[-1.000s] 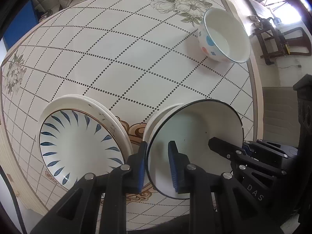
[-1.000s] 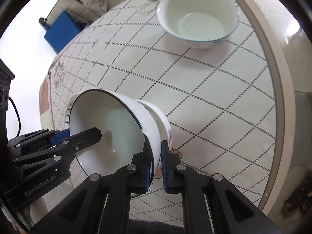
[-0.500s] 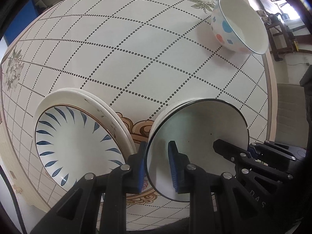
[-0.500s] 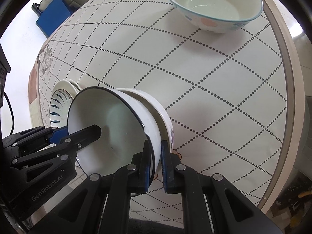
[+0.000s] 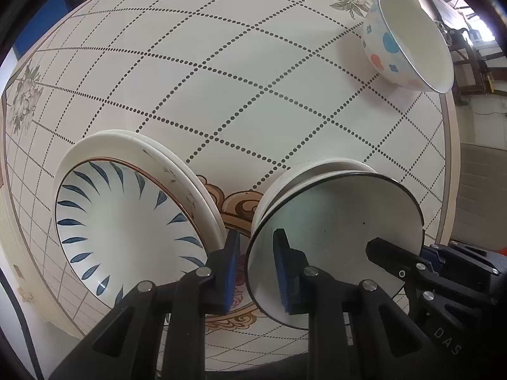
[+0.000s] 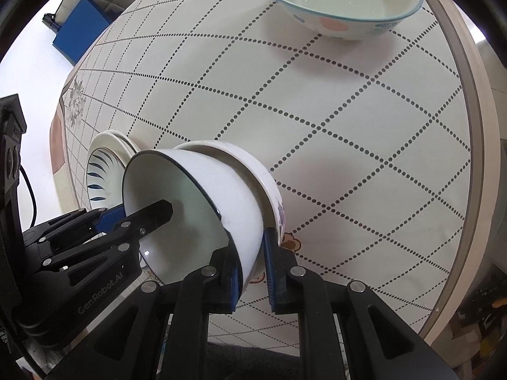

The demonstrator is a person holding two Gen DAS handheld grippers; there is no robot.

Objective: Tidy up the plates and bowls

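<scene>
A white bowl with a dark rim (image 5: pixel 336 231) (image 6: pixel 196 209) rests inside a second white bowl (image 6: pixel 250 171) near the table's front edge. My left gripper (image 5: pixel 253 272) straddles the dark-rimmed bowl's left rim, one blue pad inside and one outside, with a gap showing. My right gripper (image 6: pixel 253 266) straddles its right wall, pads also slightly apart. A stack of plates, the top one with blue leaf marks (image 5: pixel 126 221), lies to the left. A polka-dot bowl (image 5: pixel 408 41) (image 6: pixel 339 3) stands at the far right.
The round table (image 5: pixel 237 79) has a dotted diamond cloth with flower prints. Its right edge (image 6: pixel 475 158) runs close to the bowls. A blue box (image 6: pixel 79 28) stands on the floor beyond the table.
The nested bowls have come down lower over the table. Both grippers' pads have eased apart slightly from the bowl's wall. The polka-dot bowl appears closer in both views.
</scene>
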